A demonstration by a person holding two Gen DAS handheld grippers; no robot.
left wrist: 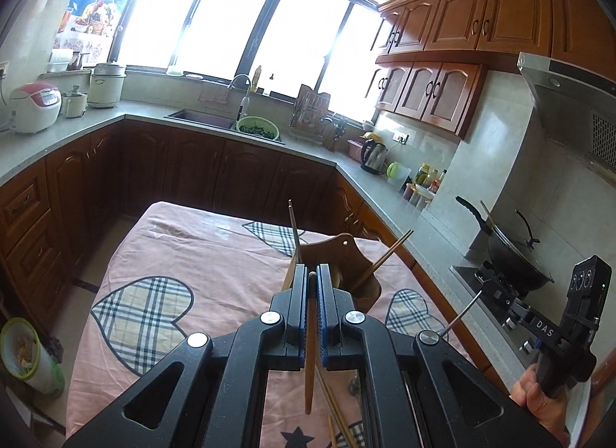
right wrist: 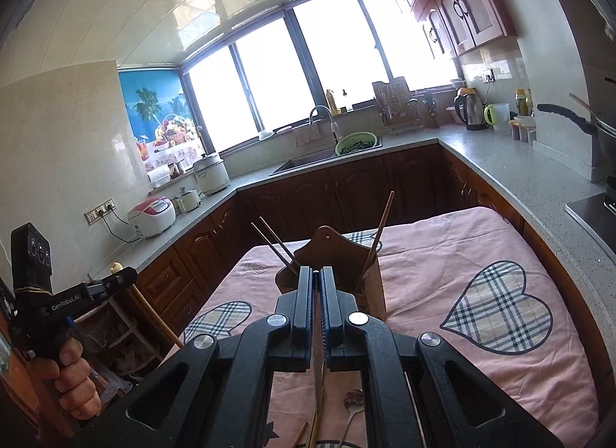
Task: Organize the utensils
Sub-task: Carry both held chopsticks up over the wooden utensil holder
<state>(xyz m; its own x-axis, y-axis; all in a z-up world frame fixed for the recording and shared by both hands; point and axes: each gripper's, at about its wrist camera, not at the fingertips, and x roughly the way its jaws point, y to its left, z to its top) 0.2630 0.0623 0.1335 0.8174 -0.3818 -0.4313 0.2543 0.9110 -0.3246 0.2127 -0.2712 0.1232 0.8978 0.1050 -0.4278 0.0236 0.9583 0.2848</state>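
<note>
The left hand-held gripper [left wrist: 312, 274] is clenched on a wooden chopstick [left wrist: 309, 355] that hangs steeply below its jaws, and the right hand-held gripper [right wrist: 316, 272] is clenched on a thin metal utensil [right wrist: 318, 378]; each could swing or slip before reaching the holder [right wrist: 342, 267] near the worktop [right wrist: 481, 255] far edge. Its slots are crowded with slanting chopsticks [right wrist: 279, 244], likely to snag; the right side lies open, and loose pieces sit by the near edge

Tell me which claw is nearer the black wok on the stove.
Right. The right claw is off to the wok side; the left claw is over the table, farther away.
</note>
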